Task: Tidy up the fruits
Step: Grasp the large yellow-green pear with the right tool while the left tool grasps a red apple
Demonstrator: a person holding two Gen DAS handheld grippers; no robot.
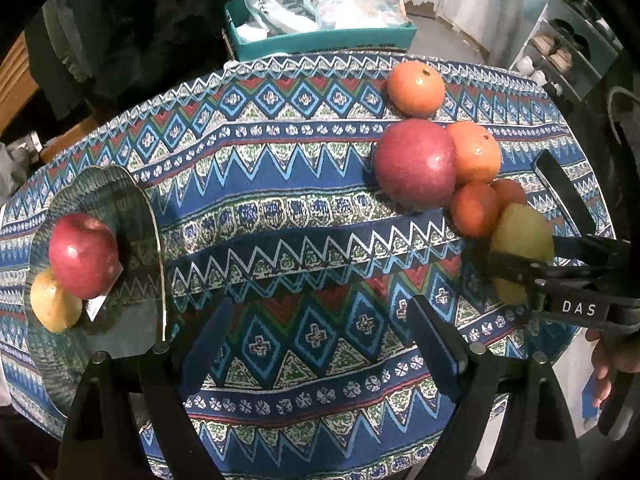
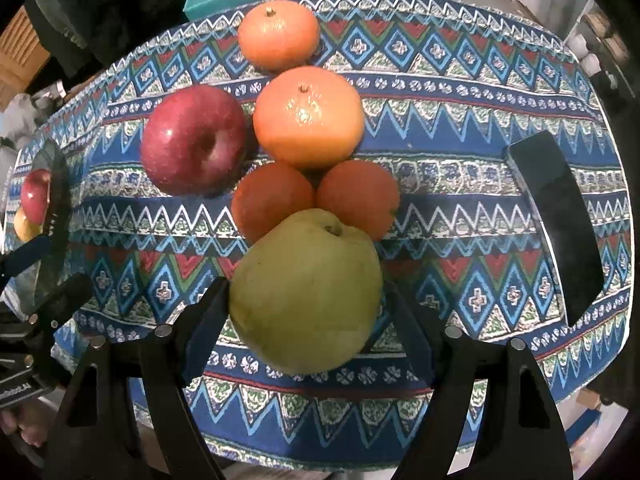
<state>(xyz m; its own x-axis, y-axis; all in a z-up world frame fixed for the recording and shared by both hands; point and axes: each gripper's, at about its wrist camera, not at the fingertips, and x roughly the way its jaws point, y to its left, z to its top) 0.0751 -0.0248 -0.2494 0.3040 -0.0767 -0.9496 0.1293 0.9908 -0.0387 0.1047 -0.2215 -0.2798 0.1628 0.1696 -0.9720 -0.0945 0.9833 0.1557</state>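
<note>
- At lower centre of the right wrist view: pear (image 2: 306, 292) sits between the right tool's (image 2: 308, 316) jaws, which stand wide. Pads flank it; can't tell if they touch yet, so not gripped.
- Left tool (image 1: 320, 340), lower centre of the left wrist view, also wide, nothing between its jaws, only cloth (image 1: 304, 184) under it.
- Plate (image 1: 148, 216) at left of that view holds a red apple (image 1: 84, 256) and a yellow fruit (image 1: 54, 304); looks like the drop spot.
- Loose pile, centre of right view: big apple (image 2: 194, 146), big orange (image 2: 308, 118), far orange (image 2: 279, 35), two small ones (image 2: 272, 200) (image 2: 358, 196) touching the pear's far side.
- Doing it well, imo: centre jaws on the pear's widest part, close slow, lift straight up so the small oranges don't roll.
- Risk: pear skin smooth and round; off-centre squeeze may squirt it out.
- Bench wears a patterned cloth w/ folds; black phone-like slab (image 2: 556, 224) at right.
- Room: teal box (image 1: 320, 36) w/ bags at top, shelves upper right, dim.
</note>
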